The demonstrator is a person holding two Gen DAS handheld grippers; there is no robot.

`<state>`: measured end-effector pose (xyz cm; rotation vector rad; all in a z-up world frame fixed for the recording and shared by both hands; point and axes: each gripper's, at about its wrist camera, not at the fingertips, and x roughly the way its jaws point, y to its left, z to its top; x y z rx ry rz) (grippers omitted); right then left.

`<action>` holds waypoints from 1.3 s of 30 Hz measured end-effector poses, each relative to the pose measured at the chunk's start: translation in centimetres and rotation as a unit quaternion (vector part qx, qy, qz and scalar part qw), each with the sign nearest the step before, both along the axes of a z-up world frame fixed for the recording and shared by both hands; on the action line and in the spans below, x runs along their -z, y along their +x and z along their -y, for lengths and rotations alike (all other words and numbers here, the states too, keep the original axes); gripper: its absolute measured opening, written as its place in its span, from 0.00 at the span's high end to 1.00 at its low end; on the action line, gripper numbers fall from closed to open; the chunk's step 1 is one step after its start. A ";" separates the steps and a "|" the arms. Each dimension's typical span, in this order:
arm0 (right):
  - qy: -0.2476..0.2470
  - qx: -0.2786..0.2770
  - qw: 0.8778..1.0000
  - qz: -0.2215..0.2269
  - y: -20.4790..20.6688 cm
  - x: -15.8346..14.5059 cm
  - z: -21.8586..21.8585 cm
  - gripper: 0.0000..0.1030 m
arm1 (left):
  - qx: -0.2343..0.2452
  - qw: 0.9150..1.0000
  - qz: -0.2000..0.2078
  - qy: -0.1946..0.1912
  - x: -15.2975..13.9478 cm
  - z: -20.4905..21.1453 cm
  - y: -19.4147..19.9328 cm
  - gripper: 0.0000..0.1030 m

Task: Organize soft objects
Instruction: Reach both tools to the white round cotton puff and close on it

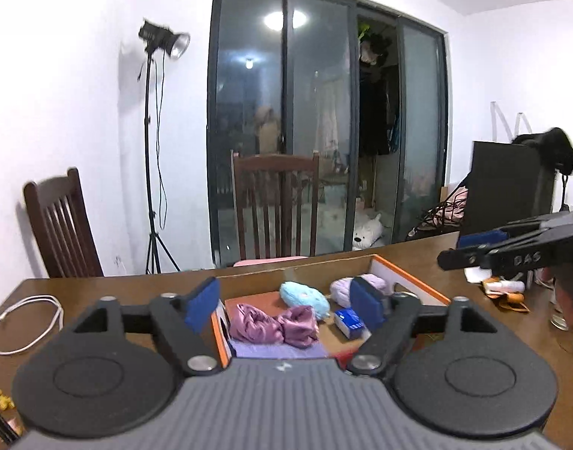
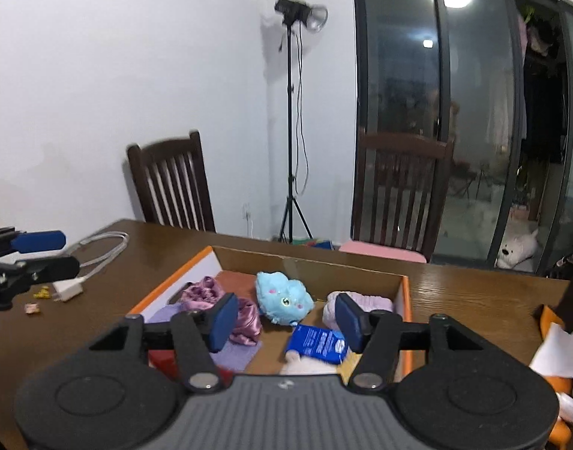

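With both claws spread and empty above the box [image 2: 405,302], lower the right gripper [image 2: 286,322] squarely over the blue plush [image 2: 282,298], pinching mid-body.

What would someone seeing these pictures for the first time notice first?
Probably the orange-edged cardboard box on the brown table, with a light blue plush toy in its middle, shiny purple fabric to its left and a blue packet nearer the camera. Both the left gripper and the right gripper hover open over it, holding nothing.
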<state>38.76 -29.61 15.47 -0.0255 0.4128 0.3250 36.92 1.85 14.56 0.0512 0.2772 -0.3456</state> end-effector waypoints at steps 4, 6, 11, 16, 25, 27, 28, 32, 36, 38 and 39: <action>0.014 -0.006 1.000 0.025 -6.5 0.5 1.6 0.31 | 0.002 1.000 0.003 -0.004 1.0 0.7 -5.5 0.10; 0.022 -0.009 0.999 0.024 -9.4 1.6 1.8 0.29 | -0.005 1.000 -0.003 -0.011 2.4 0.7 -8.4 0.04; 0.047 -0.042 0.998 0.007 -15.6 6.8 1.7 0.26 | -0.022 0.998 -0.053 -0.018 6.2 0.7 -13.6 0.03; 0.035 -0.010 0.999 -0.038 -17.7 11.0 1.4 0.26 | -0.040 0.995 -0.088 -0.006 7.8 0.0 -13.7 0.03; 0.022 -0.002 0.999 -0.027 -17.8 10.7 -0.1 0.26 | -0.054 0.993 -0.095 -0.040 8.6 -1.6 -11.6 0.03; 0.024 -0.005 0.999 -0.029 -17.1 10.8 -0.6 0.27 | -0.058 0.990 -0.107 -0.065 9.1 -2.6 -10.2 0.03; 0.026 -0.007 0.999 -0.031 -16.6 10.9 -0.9 0.27 | -0.065 0.987 -0.117 -0.085 9.3 -3.3 -9.3 0.03; 0.026 -0.021 0.999 -0.039 -14.1 10.7 -2.7 0.30 | -0.069 0.974 -0.148 -0.154 9.9 -6.2 -4.9 0.24; 0.051 -0.051 0.996 -0.046 -9.9 9.8 -5.2 0.40 | -0.045 0.964 -0.185 -0.184 10.8 -7.9 1.2 0.31; 0.076 -0.065 0.993 -0.056 -7.4 9.6 -6.6 0.44 | -0.040 0.956 -0.214 -0.198 11.8 -8.7 4.3 0.35; 0.085 -0.069 0.992 -0.062 -6.1 9.6 -7.6 0.45 | -0.037 0.951 -0.227 -0.209 12.2 -9.1 5.6 0.37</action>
